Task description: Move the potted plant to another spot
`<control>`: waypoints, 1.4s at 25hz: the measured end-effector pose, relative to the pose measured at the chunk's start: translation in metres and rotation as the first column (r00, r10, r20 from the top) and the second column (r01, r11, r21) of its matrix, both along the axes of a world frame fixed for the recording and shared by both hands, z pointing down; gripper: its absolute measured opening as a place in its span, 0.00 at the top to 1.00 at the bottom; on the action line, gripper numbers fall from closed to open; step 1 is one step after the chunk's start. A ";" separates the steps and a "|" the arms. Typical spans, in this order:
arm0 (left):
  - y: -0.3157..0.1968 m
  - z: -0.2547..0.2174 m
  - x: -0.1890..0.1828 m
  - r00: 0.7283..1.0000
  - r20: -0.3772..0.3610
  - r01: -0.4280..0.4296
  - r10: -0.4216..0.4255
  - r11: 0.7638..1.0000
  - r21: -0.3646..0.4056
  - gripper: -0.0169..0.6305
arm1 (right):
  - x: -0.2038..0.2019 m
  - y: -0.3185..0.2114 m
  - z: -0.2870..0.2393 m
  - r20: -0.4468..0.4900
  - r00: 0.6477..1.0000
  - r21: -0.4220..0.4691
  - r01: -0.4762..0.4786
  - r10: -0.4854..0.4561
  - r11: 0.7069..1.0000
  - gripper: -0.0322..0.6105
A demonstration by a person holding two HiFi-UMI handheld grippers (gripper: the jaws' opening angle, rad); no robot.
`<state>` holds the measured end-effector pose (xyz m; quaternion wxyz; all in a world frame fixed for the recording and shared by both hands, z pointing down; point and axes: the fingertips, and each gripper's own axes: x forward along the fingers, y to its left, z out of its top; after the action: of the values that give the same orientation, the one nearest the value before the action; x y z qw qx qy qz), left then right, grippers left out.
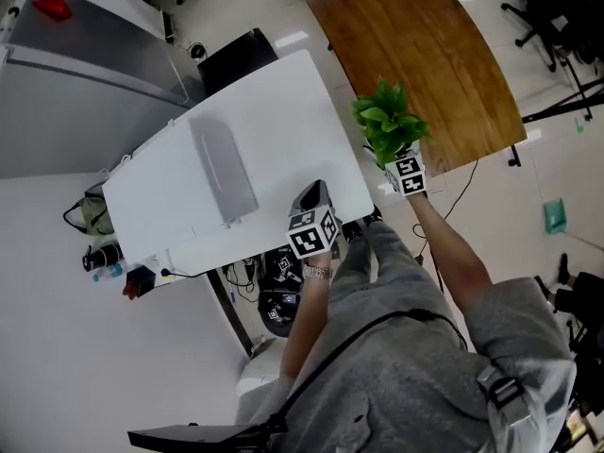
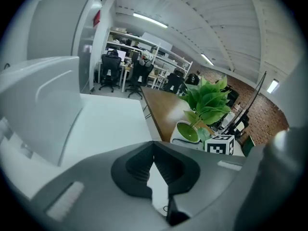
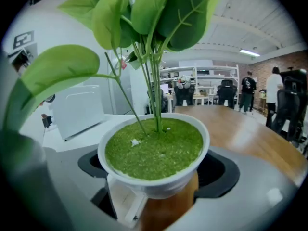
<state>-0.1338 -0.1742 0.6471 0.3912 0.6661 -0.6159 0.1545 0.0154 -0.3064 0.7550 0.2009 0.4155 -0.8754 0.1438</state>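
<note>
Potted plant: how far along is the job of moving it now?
Done: the right hand-held gripper grips the potted plant by its white pot, and it is off the white table. In hand: the plant hangs by the edge of the wooden table. Left: set it down and let go. The left hand-held gripper is shut and empty.

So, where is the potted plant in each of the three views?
Head view: potted plant right of centre, seen from above.
Left gripper view: potted plant right of centre, in the background.
Right gripper view: potted plant centre foreground, between the jaws.
Shared landmark: the brown wooden table.
</note>
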 end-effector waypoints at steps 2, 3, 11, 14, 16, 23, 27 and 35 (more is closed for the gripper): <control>-0.019 0.002 0.024 0.999 0.002 -0.045 0.045 0.999 -0.008 0.95 | 0.049 -0.017 0.007 -0.021 0.997 -0.005 -0.074 0.074 0.997 0.14; -0.028 0.003 0.038 0.998 0.000 -0.066 0.066 0.998 -0.015 0.95 | 0.073 -0.026 0.012 -0.035 0.994 -0.007 -0.108 0.108 0.994 0.14; -0.056 0.011 0.101 0.984 -0.037 -0.177 0.176 0.984 -0.034 0.95 | 0.135 -0.055 0.049 -0.062 0.983 -0.036 -0.174 0.172 0.984 0.14; -0.052 0.012 0.111 0.979 -0.026 -0.202 0.201 0.978 -0.054 0.95 | 0.140 -0.061 0.052 0.002 0.982 -0.028 -0.188 0.188 0.982 0.14; -0.049 0.015 0.111 0.978 -0.020 -0.207 0.206 0.976 -0.066 0.95 | 0.141 -0.065 0.053 0.026 0.979 -0.028 -0.200 0.200 0.979 0.13; -0.055 -0.001 0.102 0.979 -0.010 -0.205 0.205 0.978 -0.036 0.95 | 0.149 -0.036 0.067 -0.022 0.982 -0.098 -0.187 0.186 0.977 0.04; -0.059 -0.012 0.107 0.983 -0.013 -0.183 0.183 0.983 -0.016 0.95 | 0.181 0.017 0.060 0.019 0.968 -0.160 -0.243 0.249 0.957 0.04; -0.026 -0.046 0.135 0.983 -0.007 -0.184 0.185 0.981 0.067 0.95 | 0.152 0.074 -0.071 0.165 0.950 -0.073 -0.256 0.265 0.964 0.95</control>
<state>0.0016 -0.1999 0.6015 0.3571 0.7338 -0.5537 0.1655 0.1674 -0.2323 0.6837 0.1137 0.5079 -0.8232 0.2269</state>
